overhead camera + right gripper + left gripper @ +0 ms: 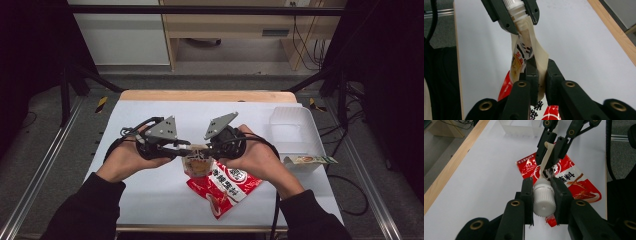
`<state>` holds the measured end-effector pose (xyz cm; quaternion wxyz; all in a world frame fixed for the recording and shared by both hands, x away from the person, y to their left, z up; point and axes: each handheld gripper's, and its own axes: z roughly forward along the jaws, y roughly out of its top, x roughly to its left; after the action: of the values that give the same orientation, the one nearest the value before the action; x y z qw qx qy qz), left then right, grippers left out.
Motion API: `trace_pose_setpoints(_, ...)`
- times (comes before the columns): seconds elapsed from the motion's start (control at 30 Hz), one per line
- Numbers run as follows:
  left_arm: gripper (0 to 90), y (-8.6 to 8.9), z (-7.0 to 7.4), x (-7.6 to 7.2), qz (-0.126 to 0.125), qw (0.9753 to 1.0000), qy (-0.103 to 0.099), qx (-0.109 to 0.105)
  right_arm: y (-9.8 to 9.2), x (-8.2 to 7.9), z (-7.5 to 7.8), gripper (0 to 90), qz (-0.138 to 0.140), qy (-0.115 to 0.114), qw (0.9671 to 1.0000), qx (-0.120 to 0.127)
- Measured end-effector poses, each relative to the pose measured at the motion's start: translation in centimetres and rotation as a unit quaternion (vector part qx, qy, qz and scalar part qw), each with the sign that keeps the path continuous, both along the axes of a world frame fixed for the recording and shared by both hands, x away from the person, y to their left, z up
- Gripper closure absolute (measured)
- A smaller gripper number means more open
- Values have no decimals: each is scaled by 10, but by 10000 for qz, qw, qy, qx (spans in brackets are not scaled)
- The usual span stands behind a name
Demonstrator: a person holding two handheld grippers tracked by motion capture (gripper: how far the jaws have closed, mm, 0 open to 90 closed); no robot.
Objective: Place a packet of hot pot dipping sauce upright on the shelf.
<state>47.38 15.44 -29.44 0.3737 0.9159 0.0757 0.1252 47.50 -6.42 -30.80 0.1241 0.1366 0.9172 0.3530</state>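
Note:
A small cream spouted pouch (196, 165) with a white ribbed cap (544, 198) hangs above the table between both grippers. My left gripper (541, 182) is shut on the cap, its jaws pressed against either side. In the right gripper view my right gripper (540, 65) is shut on the pouch's (520, 57) thin cream body, below the spout. The two grippers meet nose to nose in the high view, left gripper (184, 147) and right gripper (209, 148). The pouch is stretched and twisted between them.
A red printed snack bag (225, 187) lies flat on the white table right under the pouch. A clear plastic bin (295, 132) stands at the right, with a small flat packet (310, 160) at its near edge. The wooden table edge (205, 95) runs along the back.

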Motion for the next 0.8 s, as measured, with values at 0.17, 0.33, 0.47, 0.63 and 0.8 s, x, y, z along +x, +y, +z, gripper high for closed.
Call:
trace_pose_setpoints(0.17,731,3,-4,3,101,9997,99,-194,4,0,4,874,15,-83,9998,-174)
trace_pose_setpoints(0.33,678,7,-6,5,172,9988,167,-425,5,1,7,879,4,-179,9996,-218)
trace_pose_setpoints(0.47,526,14,-6,6,333,9973,176,-632,2,6,9,881,8,-230,9992,-322)
trace_pose_setpoints(0.63,313,25,-7,3,518,9956,58,-773,-4,10,11,881,-33,-251,9991,-342)
trace_pose_setpoints(0.8,227,40,-25,-2,740,9928,127,-929,-15,14,16,881,-33,-374,9989,-276)
